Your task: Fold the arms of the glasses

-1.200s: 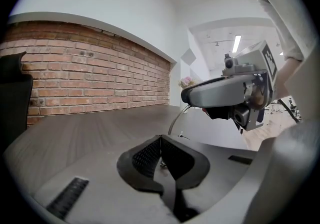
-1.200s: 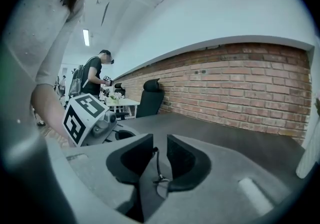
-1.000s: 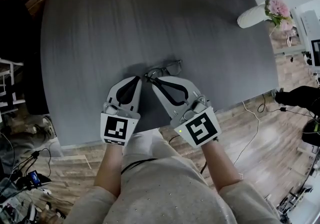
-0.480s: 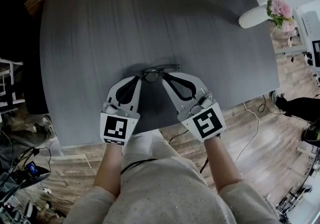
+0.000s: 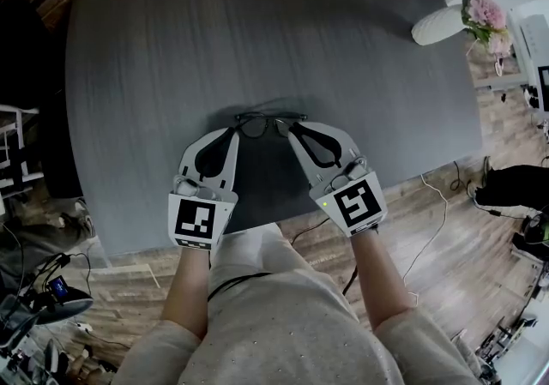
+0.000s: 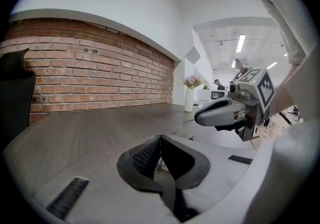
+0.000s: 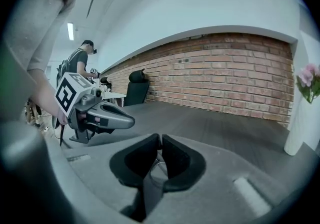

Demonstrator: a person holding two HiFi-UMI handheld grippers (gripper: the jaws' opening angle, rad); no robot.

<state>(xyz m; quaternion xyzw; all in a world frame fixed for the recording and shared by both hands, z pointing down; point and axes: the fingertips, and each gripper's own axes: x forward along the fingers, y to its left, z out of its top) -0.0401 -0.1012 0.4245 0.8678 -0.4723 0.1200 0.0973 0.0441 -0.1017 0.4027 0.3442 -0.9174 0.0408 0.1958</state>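
The glasses (image 5: 270, 123) are sitting low over the near part of the grey table (image 5: 257, 23), level and edge-on to the head view, stretched between the tips of the two grippers. The left gripper (image 5: 236, 129) is meeting their left end. In its own view its pads are pressing together at the tip, with a thin piece of the frame (image 6: 158, 164) showing just under them, so it is pinching the glasses. The right gripper (image 5: 296, 127) is meeting their right end. Its jaws are almost closed, gripping the frame, and a curve of rim (image 7: 156, 165) is showing below the pads.

Both grippers are pointing away from the person and slightly down, converging on the glasses, with their marker cubes facing up and the forearms running back to the body.

A second ago the glasses were tilting up to the right, with one lens showing past the right gripper. Now they are lying flat, and the right gripper is sitting further right and more upright in the head view. The left gripper is where it was.

A white vase of pink flowers (image 5: 442, 25) is standing at the table's far right corner.
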